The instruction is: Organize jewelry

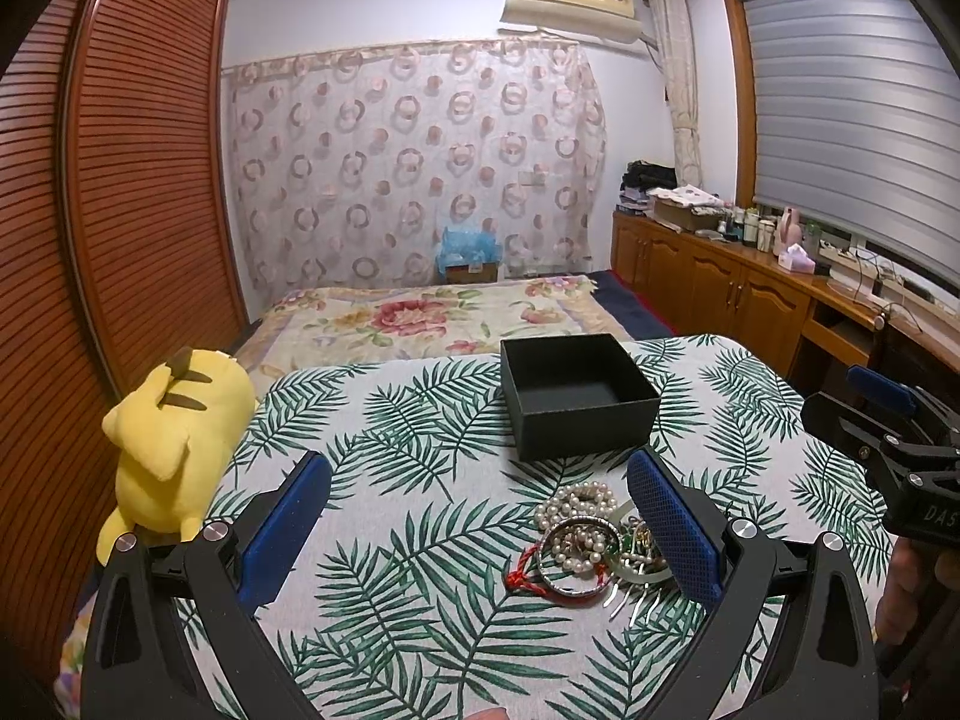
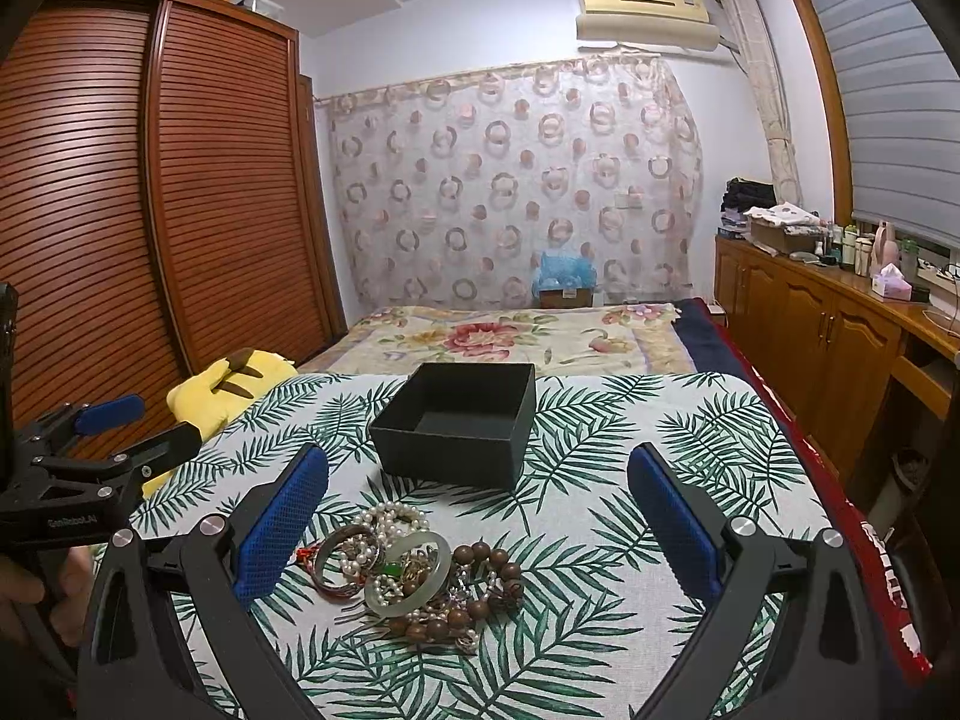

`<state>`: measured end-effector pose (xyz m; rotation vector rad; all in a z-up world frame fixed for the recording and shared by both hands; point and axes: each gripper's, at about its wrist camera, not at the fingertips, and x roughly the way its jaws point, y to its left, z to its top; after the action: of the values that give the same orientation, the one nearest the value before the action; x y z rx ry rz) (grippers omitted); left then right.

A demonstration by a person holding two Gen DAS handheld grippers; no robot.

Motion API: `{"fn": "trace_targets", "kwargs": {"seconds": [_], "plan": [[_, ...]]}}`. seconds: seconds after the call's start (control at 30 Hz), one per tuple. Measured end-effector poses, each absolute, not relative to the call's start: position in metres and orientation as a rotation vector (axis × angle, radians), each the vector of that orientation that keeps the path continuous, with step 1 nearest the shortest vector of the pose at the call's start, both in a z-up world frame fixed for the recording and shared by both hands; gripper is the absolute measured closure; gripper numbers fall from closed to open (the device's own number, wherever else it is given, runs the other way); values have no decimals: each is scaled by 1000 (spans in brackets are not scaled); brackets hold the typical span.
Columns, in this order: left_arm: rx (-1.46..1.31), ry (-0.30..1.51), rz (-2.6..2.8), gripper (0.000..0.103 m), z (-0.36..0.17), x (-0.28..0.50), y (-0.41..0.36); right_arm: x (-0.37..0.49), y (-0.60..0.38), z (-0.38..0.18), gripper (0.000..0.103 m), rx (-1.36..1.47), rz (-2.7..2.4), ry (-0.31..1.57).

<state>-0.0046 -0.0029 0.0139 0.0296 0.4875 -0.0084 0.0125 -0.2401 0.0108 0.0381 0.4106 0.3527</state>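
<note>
Both grippers, left and right, are gaping, holding nothing; jewelry pile is lying before black box, yellow plush sitting left.

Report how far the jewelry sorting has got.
Nothing looks done: the square black box is empty. Nothing is in hand either; the left tongs and right tongs are both open, holding nothing. All is left: the tangled pile of pearl strands, bangles and brown wooden beads lies on the leaf-print tablecloth in front of the box.
</note>
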Motion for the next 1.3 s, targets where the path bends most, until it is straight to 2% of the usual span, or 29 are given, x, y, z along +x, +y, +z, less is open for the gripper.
{"fn": "trace_targets", "kwargs": {"seconds": [1.17, 1.3], "plan": [[27, 483, -9, 7, 12, -5, -2, 11, -239, 11, 3, 40, 355, 410], [27, 489, -11, 7, 27, -6, -10, 11, -239, 11, 3, 40, 355, 410]]}}
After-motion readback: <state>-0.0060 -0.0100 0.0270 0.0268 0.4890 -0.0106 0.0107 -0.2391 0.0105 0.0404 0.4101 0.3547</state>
